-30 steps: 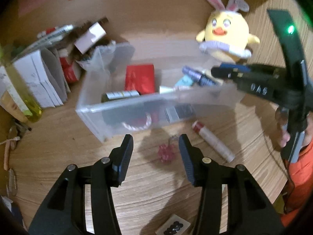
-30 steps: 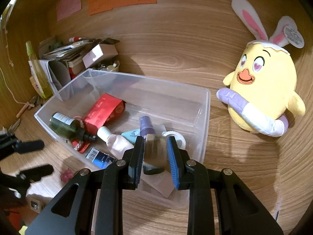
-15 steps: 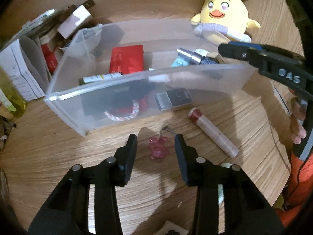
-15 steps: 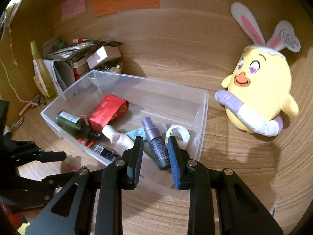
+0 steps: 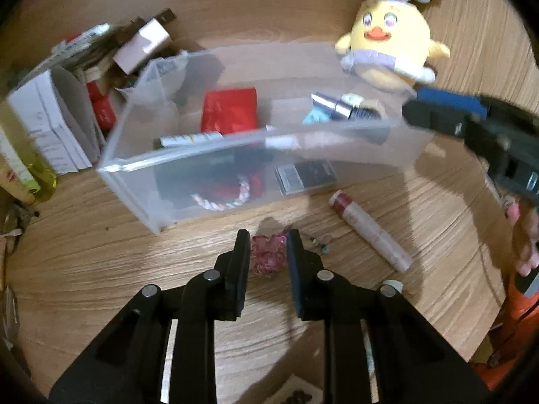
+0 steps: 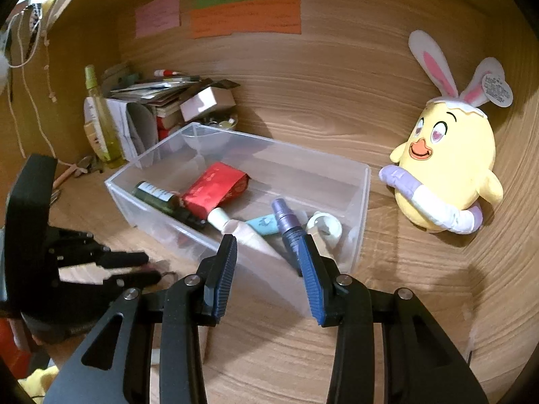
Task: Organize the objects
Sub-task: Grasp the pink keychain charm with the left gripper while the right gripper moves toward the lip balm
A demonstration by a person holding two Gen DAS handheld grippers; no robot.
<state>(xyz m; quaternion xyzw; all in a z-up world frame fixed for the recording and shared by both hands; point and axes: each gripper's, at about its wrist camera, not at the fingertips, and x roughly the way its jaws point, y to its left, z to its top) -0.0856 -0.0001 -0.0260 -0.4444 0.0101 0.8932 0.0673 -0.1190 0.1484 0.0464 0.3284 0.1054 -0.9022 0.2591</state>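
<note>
A pink translucent charm (image 5: 267, 258) lies on the wooden table in front of the clear plastic bin (image 5: 235, 141). My left gripper (image 5: 267, 239) straddles it with jaws closing, and both pads look to be touching its sides. Seen from the right wrist, my left gripper (image 6: 141, 267) sits low at the left. My right gripper (image 6: 267, 240) hovers above the bin's (image 6: 161, 215) near right corner, jaws opening with nothing between them. Below it a purple spray bottle (image 6: 288, 225) lies inside the bin. A white tube with a red cap (image 5: 370, 232) rests on the table to the right of the charm.
The bin also holds a red packet (image 6: 215, 192), a dark green bottle (image 6: 161, 198) and several small items. A yellow plush chick (image 6: 448, 175) leans on the wall at the right. Boxes and papers (image 6: 161, 101) and a yellow bottle (image 6: 101, 124) crowd the left corner.
My left gripper's jaws narrowed around the pink charm. My right gripper let go of the purple spray bottle into the bin, pulled back and widened its jaws.
</note>
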